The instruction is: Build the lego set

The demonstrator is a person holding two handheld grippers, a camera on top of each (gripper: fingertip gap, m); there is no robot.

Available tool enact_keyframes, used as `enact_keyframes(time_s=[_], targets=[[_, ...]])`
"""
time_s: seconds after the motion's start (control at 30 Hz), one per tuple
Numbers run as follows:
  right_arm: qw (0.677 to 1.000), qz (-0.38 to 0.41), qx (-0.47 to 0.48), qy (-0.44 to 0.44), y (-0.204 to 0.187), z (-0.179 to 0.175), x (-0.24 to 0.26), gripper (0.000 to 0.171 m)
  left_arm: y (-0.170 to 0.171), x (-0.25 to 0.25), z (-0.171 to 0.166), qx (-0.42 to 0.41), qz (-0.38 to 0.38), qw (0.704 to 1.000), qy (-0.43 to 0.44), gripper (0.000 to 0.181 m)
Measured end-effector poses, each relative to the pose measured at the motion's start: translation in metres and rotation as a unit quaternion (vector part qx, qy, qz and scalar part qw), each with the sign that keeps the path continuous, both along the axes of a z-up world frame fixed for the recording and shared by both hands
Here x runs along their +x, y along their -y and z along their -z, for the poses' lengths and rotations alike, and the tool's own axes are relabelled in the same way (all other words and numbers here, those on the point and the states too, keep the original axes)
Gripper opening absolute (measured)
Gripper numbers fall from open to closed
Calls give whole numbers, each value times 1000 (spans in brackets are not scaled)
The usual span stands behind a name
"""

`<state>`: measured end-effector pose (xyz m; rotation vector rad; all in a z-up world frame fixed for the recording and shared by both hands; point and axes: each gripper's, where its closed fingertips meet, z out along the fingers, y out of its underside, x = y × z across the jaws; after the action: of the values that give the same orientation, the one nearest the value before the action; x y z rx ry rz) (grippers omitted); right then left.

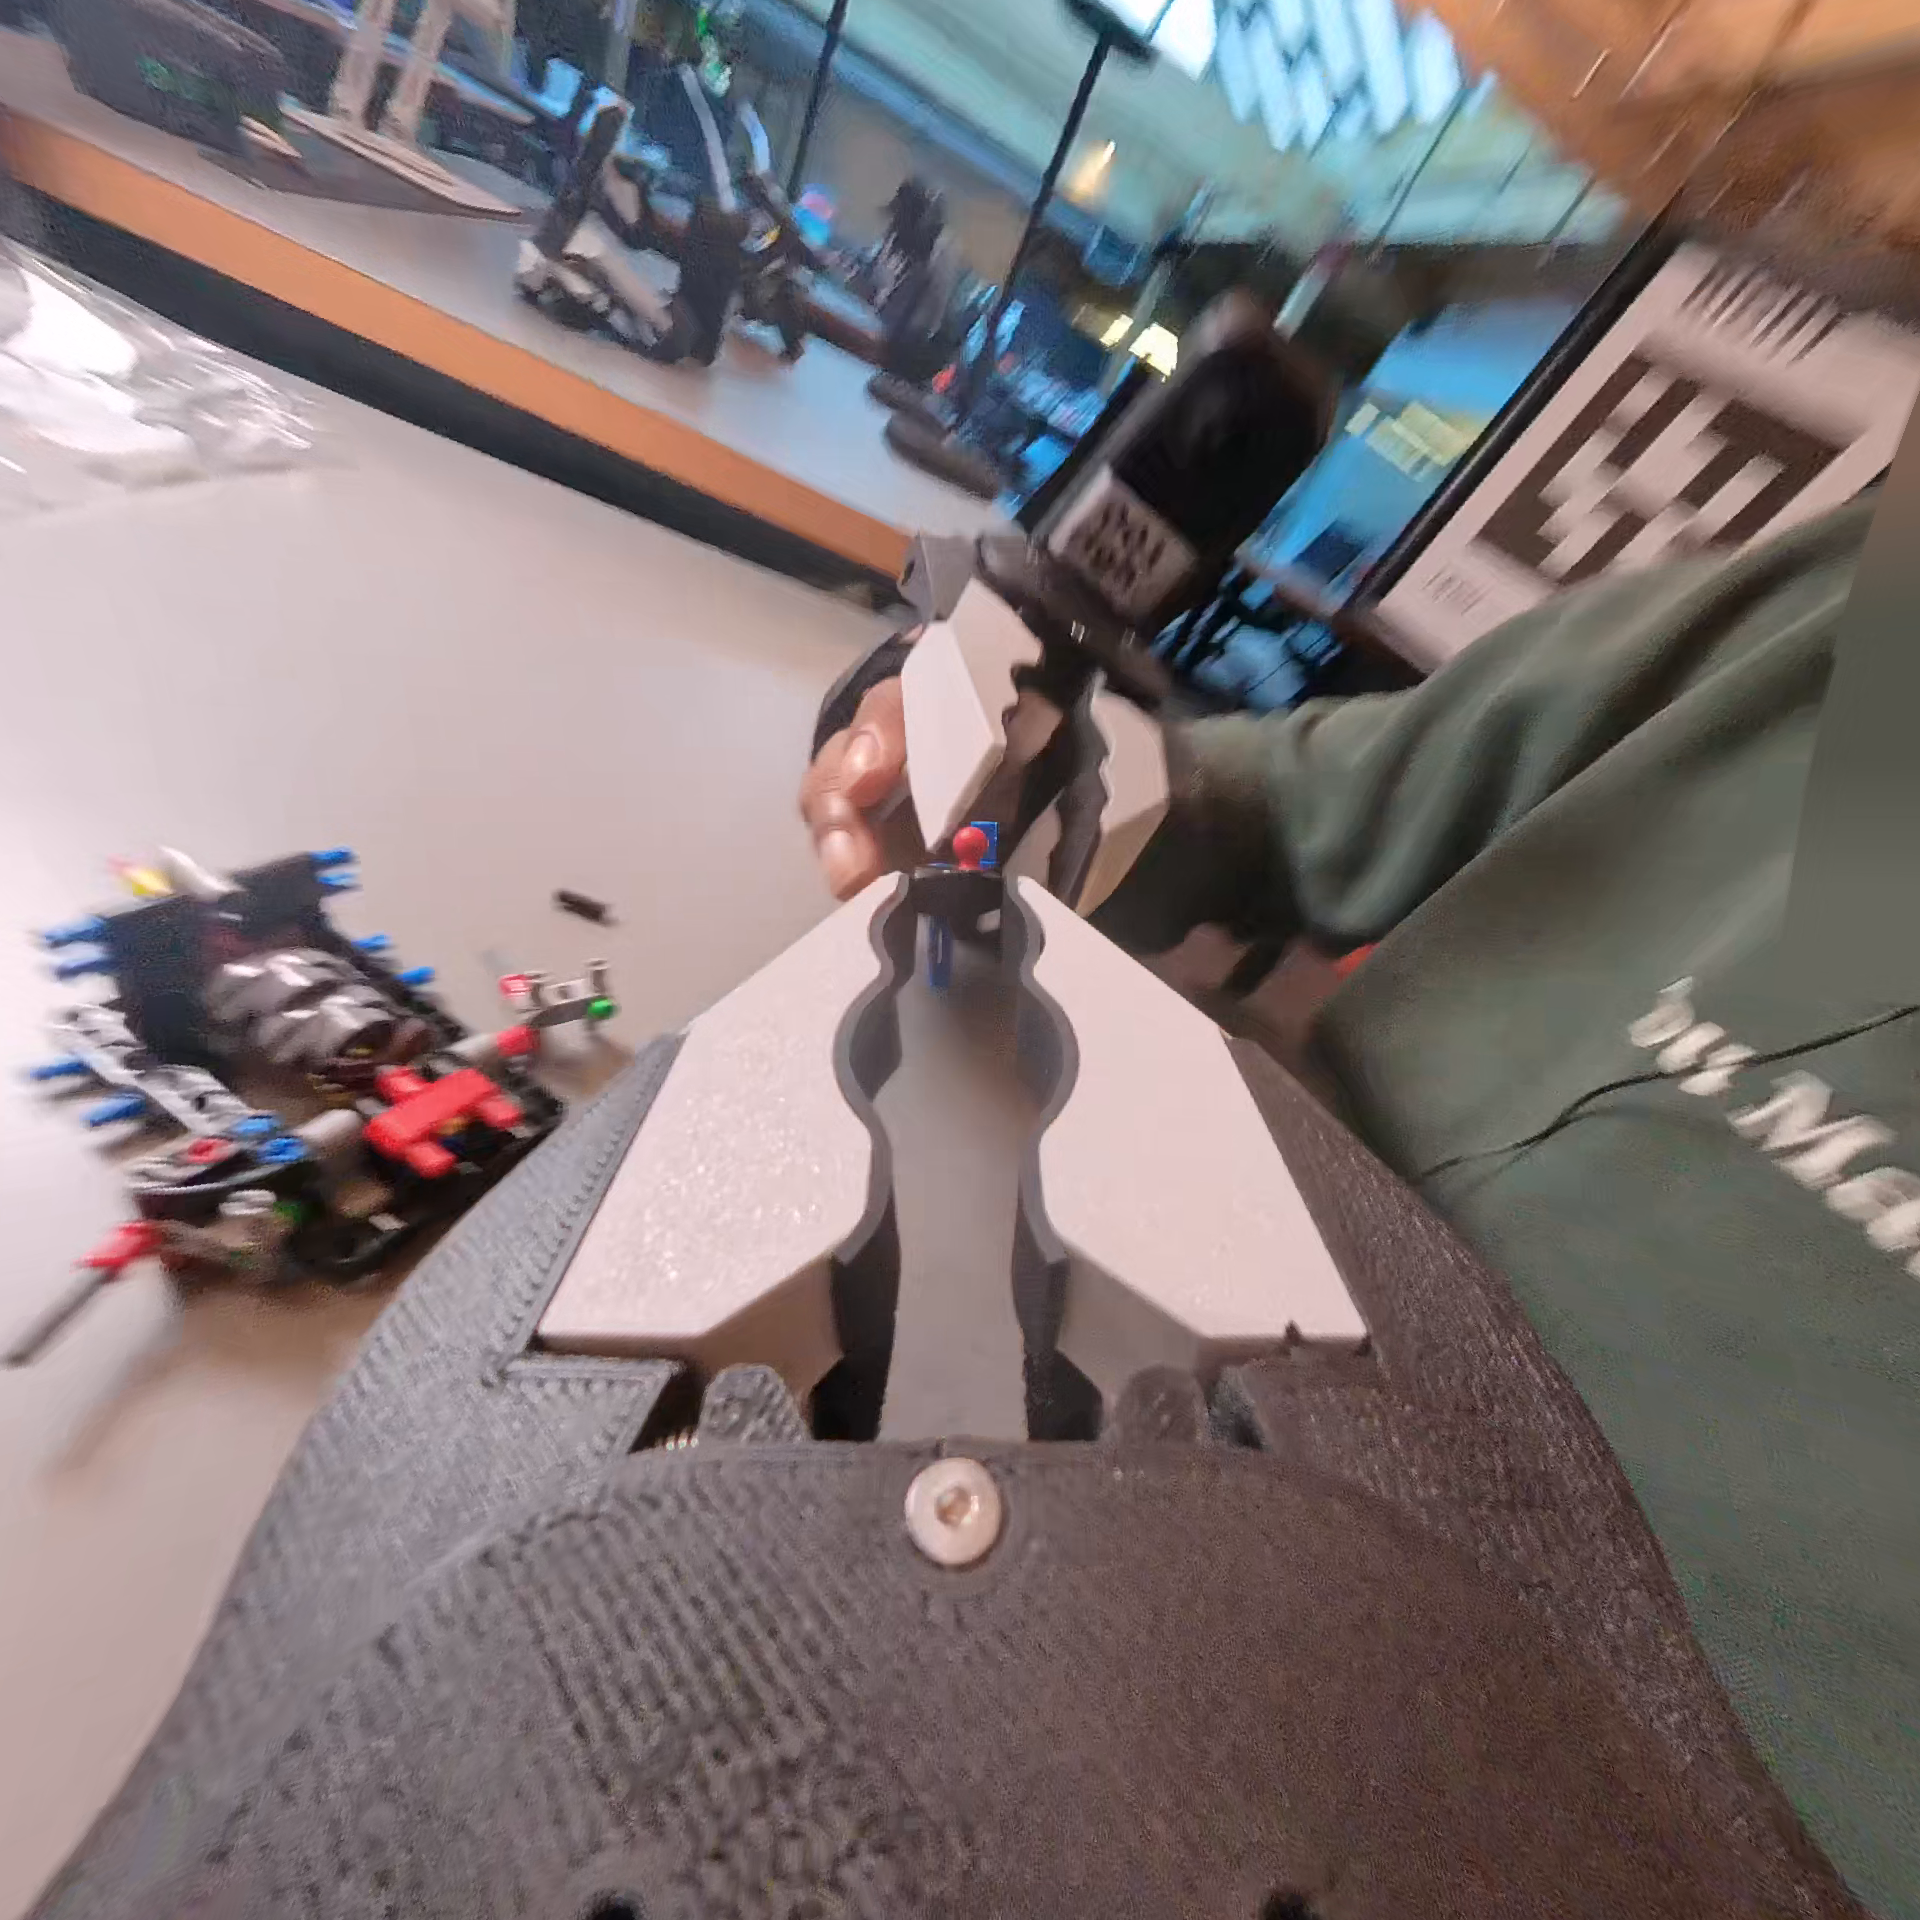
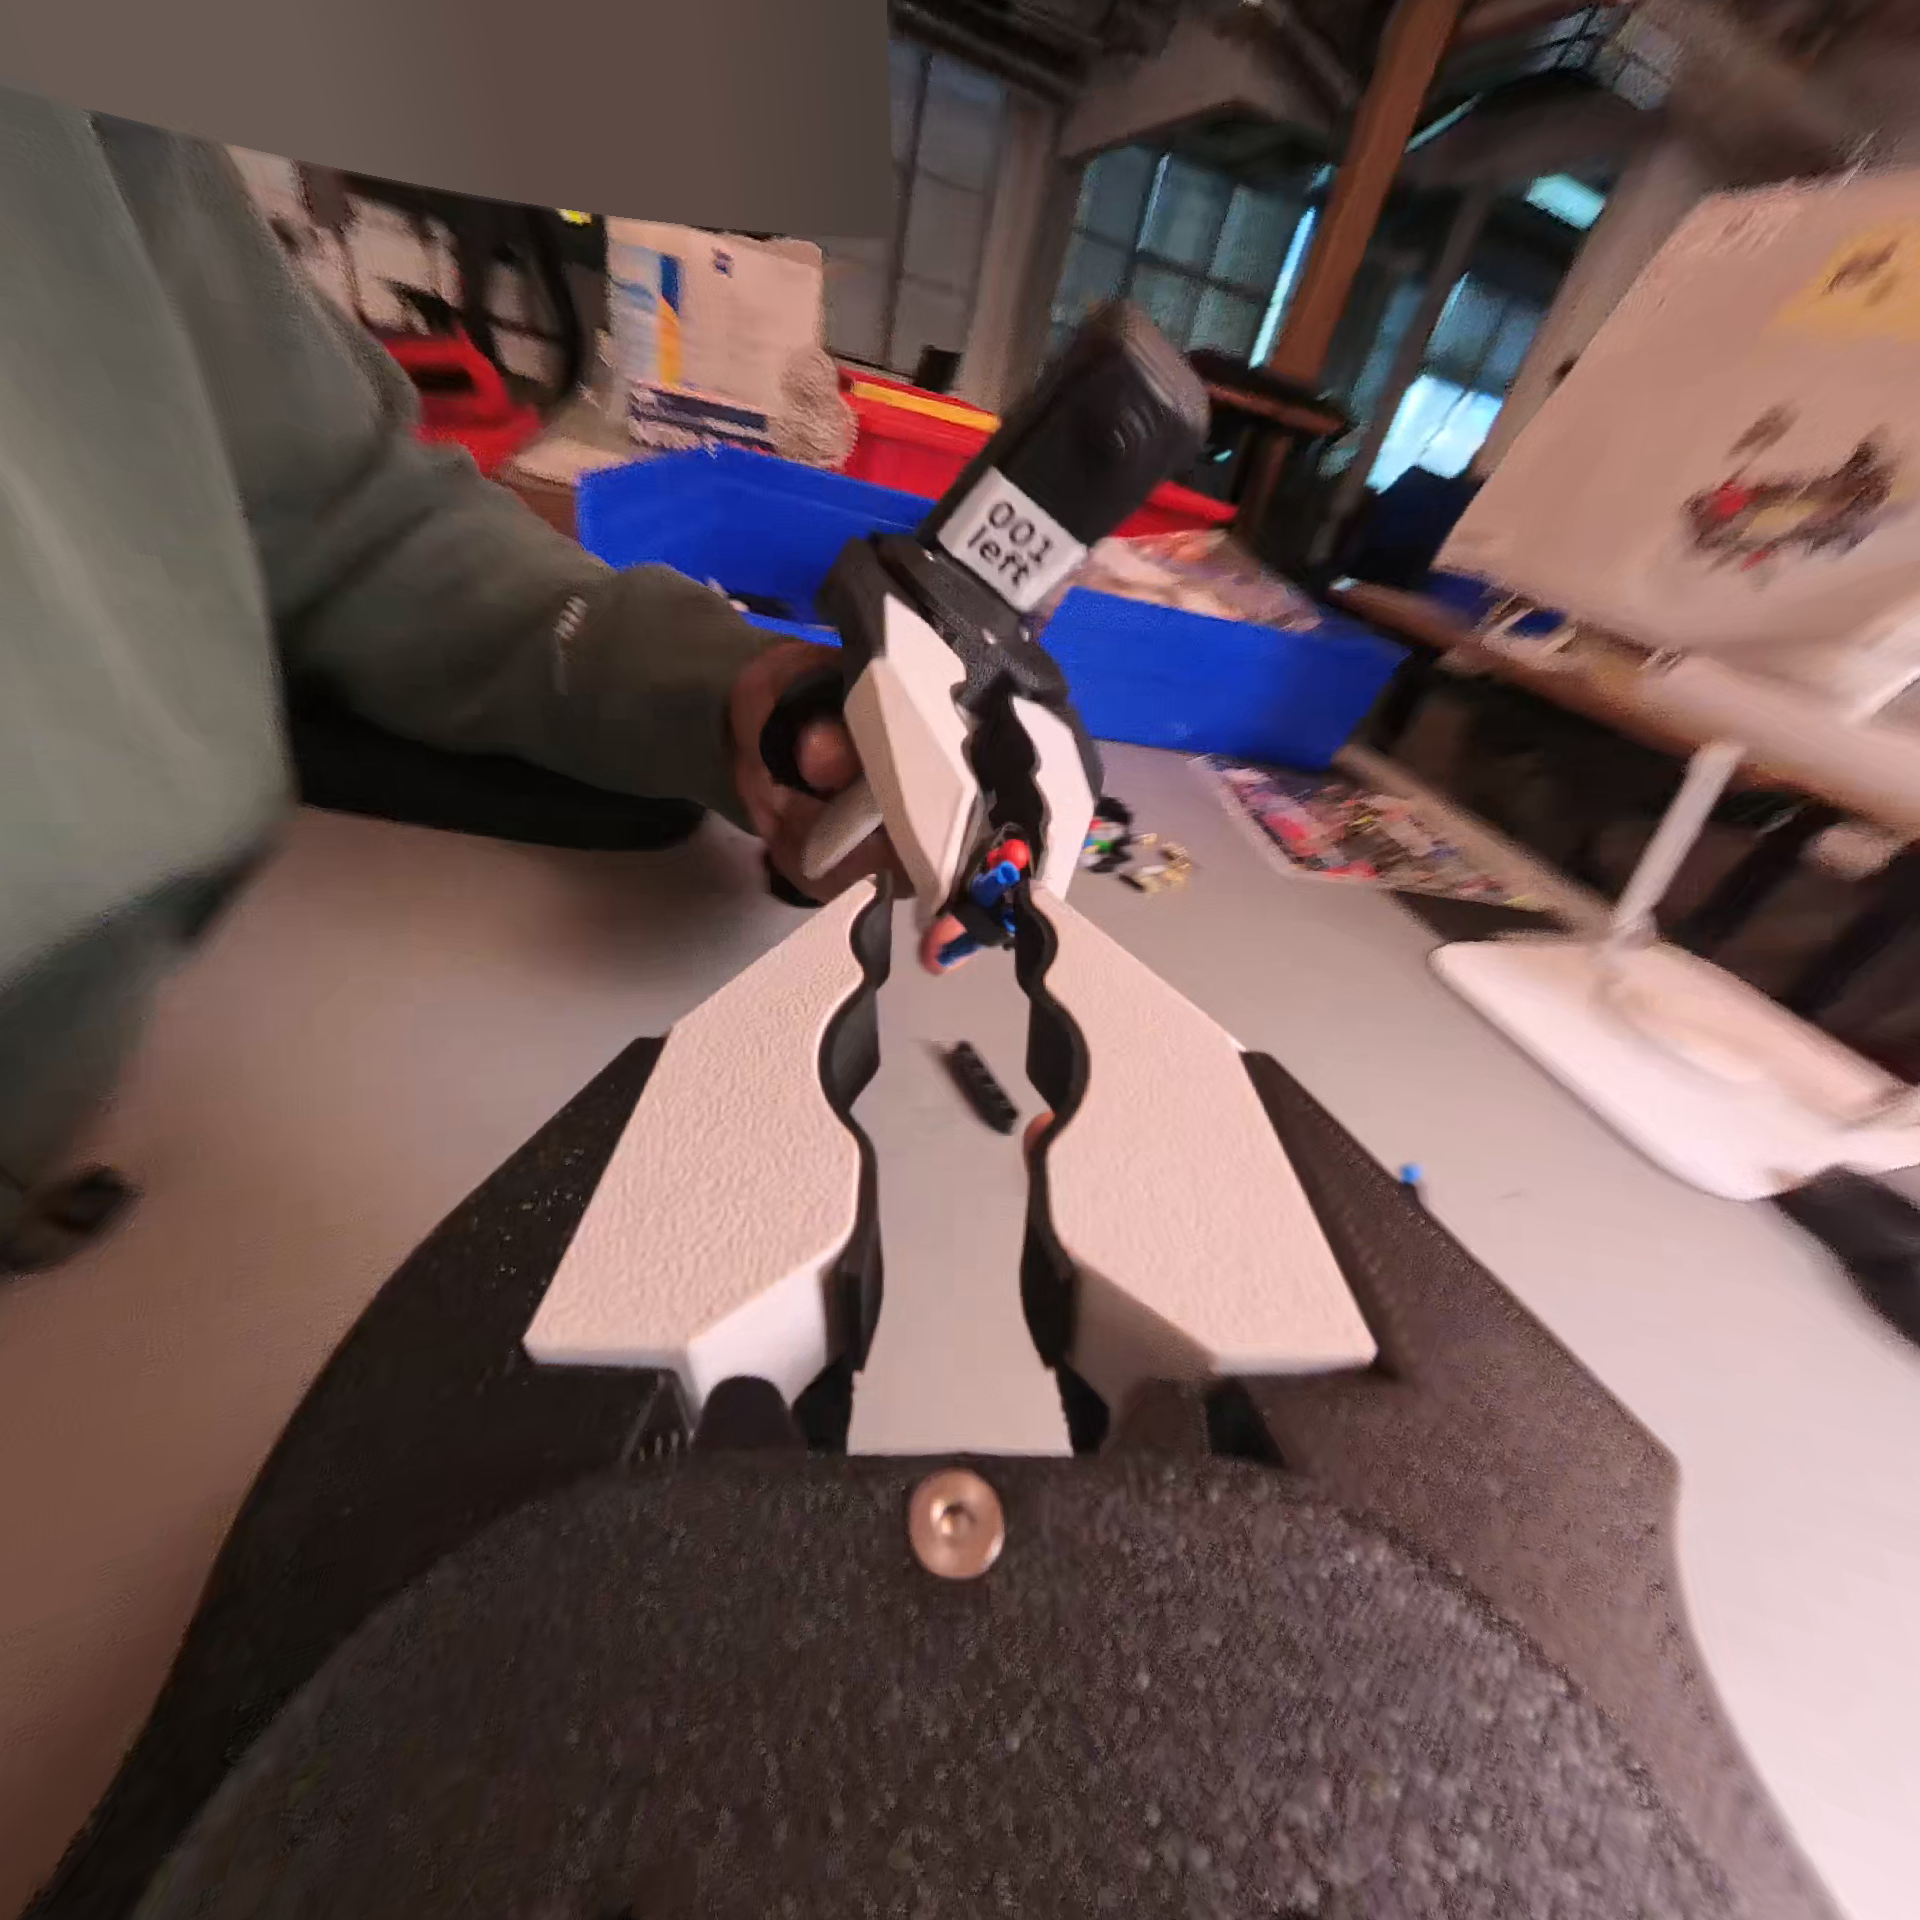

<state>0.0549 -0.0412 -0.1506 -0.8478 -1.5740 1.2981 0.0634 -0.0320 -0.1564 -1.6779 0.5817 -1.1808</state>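
Here both grainy, wavy-fingered hand-held grippers — left, right — pinch one knobbly black-blue-red lego piece.

- We are seeing a white label bearing printed characters on the far tongs' black camera housing.
- We are seeing pale lettering, partly cut off, on the person's green sweatshirt.
- We are seeing a blurred black-and-white marker sign behind.

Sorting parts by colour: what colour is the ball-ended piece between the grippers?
Red ball-ended piece, clearest in the left wrist view.
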Motion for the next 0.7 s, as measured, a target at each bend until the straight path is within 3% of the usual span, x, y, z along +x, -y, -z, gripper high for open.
enact_keyframes(time_s=[0.13,0.53,0.7], targets=[[994,-14,-101,40,-7,-1,0,8,-1,0,10,72,-30,990,-115,14],[989,-26,-117,82,-5,12,-2,2,-3,-3,17,139,-59,962,-226,14],[977,-46,-195,69,-7,8,-3,1,-4,-5,14,137,-63,967,-208,15]])
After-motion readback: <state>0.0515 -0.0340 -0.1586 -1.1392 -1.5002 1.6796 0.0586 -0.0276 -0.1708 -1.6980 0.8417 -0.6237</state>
